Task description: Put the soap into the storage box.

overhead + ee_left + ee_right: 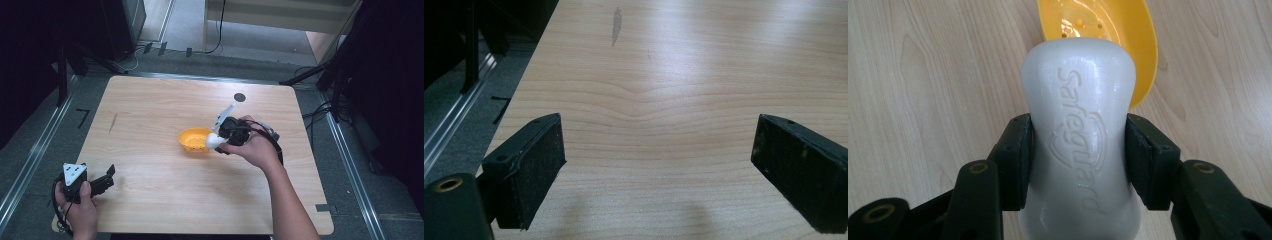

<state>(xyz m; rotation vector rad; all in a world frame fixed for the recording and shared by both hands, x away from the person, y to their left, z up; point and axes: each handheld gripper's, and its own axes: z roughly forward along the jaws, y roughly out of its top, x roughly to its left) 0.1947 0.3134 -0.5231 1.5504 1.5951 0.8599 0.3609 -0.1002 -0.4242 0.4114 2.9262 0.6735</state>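
A white soap bar (1079, 130) with raised lettering is clamped between the two black jaws of my right gripper (1079, 160), which is shut on it. In the high view that gripper (216, 141) holds the white soap bar (214, 142) at the right rim of a yellow soap dish (194, 139) near the table's middle. The yellow soap dish (1118, 30) lies just beyond the bar's far end, with small holes in its floor. My left gripper (109, 176) rests at the table's near left corner, and in its own view the left gripper (656, 167) stands open over bare wood.
The wooden table (150, 115) carries a small dark round mark (240, 97) at its far right and a faint grey smear (113, 122) at the left. Metal floor rails and dark stands line both sides, and cables lie beyond the far edge.
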